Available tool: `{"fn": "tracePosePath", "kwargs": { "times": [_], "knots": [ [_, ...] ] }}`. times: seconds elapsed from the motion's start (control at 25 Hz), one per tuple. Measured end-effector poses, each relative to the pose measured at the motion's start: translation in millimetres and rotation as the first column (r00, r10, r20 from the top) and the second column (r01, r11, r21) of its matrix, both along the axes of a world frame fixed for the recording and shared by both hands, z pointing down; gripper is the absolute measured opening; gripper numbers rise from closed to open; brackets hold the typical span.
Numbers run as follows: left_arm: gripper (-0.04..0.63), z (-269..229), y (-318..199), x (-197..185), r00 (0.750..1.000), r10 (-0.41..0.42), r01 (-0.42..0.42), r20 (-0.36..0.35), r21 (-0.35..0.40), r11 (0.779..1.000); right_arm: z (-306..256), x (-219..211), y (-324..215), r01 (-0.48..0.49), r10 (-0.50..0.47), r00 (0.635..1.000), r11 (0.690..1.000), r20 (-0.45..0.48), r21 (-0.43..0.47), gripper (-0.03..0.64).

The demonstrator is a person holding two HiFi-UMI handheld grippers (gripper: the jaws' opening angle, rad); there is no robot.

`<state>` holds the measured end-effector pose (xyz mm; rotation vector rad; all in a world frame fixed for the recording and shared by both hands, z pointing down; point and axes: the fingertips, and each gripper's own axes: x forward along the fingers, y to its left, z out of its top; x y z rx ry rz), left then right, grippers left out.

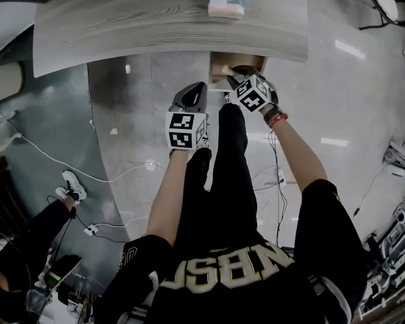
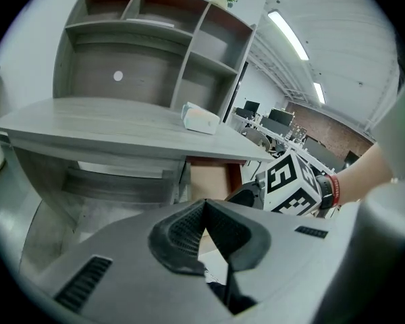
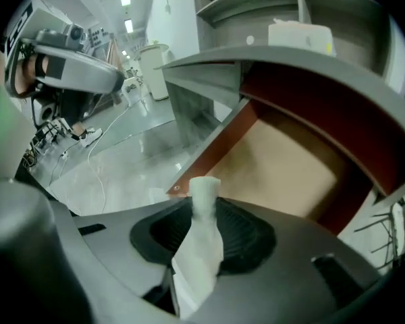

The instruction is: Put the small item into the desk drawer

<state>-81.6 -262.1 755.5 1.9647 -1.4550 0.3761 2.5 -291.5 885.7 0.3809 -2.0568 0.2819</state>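
From the head view you only get the backs of the two tools under the desk top (image 1: 155,19). The left gripper (image 1: 200,86) sits just left of the right gripper (image 1: 237,73), and neither jaw line can be read from up there. The gripper views fill that in.

The right gripper view shows the right gripper (image 3: 204,211) with its jaws pressed onto a small white item (image 3: 200,248), something like a folded tissue. Its top end sticks up past the pads. The head view does not show that item at all.

In the left gripper view the left gripper (image 2: 204,209) has its pads meeting at the tips with nothing between them. The right gripper's marker cube (image 2: 293,184) is close on its right.

Straight ahead of the right gripper the drawer (image 3: 219,144) stands pulled out, and its tan bottom lies bare beyond the item. Its red-brown side wall runs just left of the jaws. The desk edge (image 3: 290,63) overhangs above, with a tissue box (image 3: 300,34) on top.

The left gripper hangs short of the desk edge (image 2: 108,117) over bare glossy floor (image 1: 142,100), and the drawer (image 2: 209,181) is ahead to its right.
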Motion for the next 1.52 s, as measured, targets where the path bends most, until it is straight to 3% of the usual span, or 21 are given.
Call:
{"fn": "tracePosePath", "kwargs": {
  "times": [0.36, 0.76, 0.92, 1.2, 1.52],
  "knots": [
    [0.014, 26.7, 5.7, -8.9, 1.0, 0.002, -0.002, 0.0, -0.046, 0.999, 53.5, -11.5, 13.8, 0.146, -0.146, 0.986, 0.989, -0.081, -0.006, 0.121],
    [0.014, 29.3, 14.4, -27.1, 0.999, -0.045, 0.044, -0.009, -0.057, 0.997, 84.4, -13.4, 12.2, 0.144, -0.147, 0.976, 0.989, -0.162, -0.026, 0.14],
    [0.014, 23.0, 16.0, -37.6, 0.996, -0.084, 0.083, -0.013, -0.056, 0.995, 81.2, -11.8, 10.9, 0.096, -0.102, 0.983, 0.994, -0.156, -0.045, 0.167],
    [0.014, 3.8, 22.9, -41.0, 0.997, -0.078, 0.078, 0.008, -0.04, 0.996, 39.7, -1.7, 15.0, -0.035, 0.029, 0.995, 0.998, -0.1, -0.057, 0.183],
    [0.014, -33.7, 26.4, -40.5, 0.994, -0.104, 0.104, -0.017, -0.005, 0.995, -29.4, 17.6, 25.1, -0.241, 0.242, 0.97, 0.969, 0.01, -0.063, 0.181]
  ]
}}
